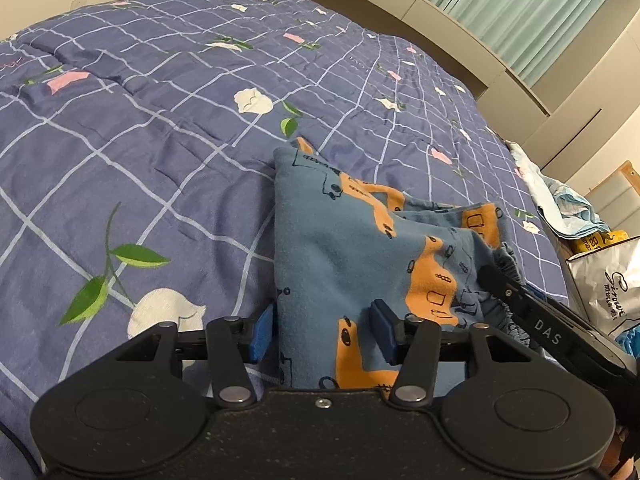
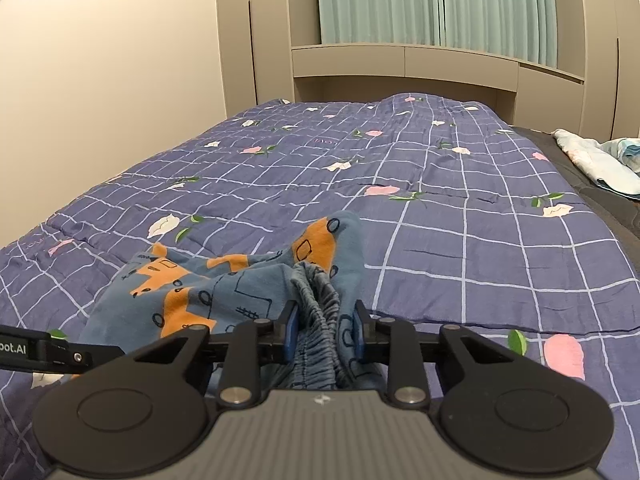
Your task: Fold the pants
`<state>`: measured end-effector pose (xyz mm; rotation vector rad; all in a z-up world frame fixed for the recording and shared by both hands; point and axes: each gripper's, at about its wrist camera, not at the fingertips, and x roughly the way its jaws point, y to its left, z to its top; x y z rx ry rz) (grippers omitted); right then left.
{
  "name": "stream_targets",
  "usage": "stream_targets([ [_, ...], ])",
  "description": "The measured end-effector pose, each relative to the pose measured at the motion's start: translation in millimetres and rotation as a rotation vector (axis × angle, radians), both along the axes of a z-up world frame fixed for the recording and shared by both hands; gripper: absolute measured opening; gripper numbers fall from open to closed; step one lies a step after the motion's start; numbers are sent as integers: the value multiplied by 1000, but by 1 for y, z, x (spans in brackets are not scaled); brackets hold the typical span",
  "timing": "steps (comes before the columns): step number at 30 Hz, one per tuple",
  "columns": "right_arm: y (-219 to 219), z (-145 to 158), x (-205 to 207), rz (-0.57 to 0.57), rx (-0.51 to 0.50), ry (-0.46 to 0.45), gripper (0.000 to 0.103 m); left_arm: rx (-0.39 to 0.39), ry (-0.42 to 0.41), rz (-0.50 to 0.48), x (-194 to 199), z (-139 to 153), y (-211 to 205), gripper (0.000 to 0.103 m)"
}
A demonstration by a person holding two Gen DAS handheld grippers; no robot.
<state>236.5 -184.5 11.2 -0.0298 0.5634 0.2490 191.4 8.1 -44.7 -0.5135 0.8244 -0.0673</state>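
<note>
So far we have the pants (image 1: pixel 340 240) bunched at six o'clock on the bed (image 1: pixel 140 140); left tongs (image 1: pixel 324 332) half-closed around a leg, right tongs (image 2: pixel 325 332) pinching the waistband (image 2: pixel 320 320); folding remains.

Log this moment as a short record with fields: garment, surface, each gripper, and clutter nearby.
garment: blue pants with orange print, bunched up, not yet folded flat
surface: purple checked quilt with flower print, on a bed
left gripper: straddles a fold of the pants, pads at the cloth
right gripper: closed on the gathered elastic waistband
clutter: light blue cloth at the bed's right edge; white bag beside the bed
</note>
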Motion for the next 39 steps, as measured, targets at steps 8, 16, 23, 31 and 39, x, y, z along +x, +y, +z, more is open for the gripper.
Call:
stream_targets([
  [8, 2, 10, -9, 1, -13, -13, 22, -4, -5, -7, -2, 0, 1, 44],
  [16, 7, 21, -19, 1, -26, -28, 20, 2, -25, -3, -6, 6, 3, 20],
  [23, 5, 23, -23, 0, -24, -28, 20, -24, -14, 3, -6, 1, 7, 28],
  [31, 4, 20, -20, -1, -16, -21, 20, -36, 2, 8, 0, -5, 9, 38],
  [39, -5, 18, -21, -1, 37, -19, 20, -14, -24, -16, 3, 2, 6, 17],
])
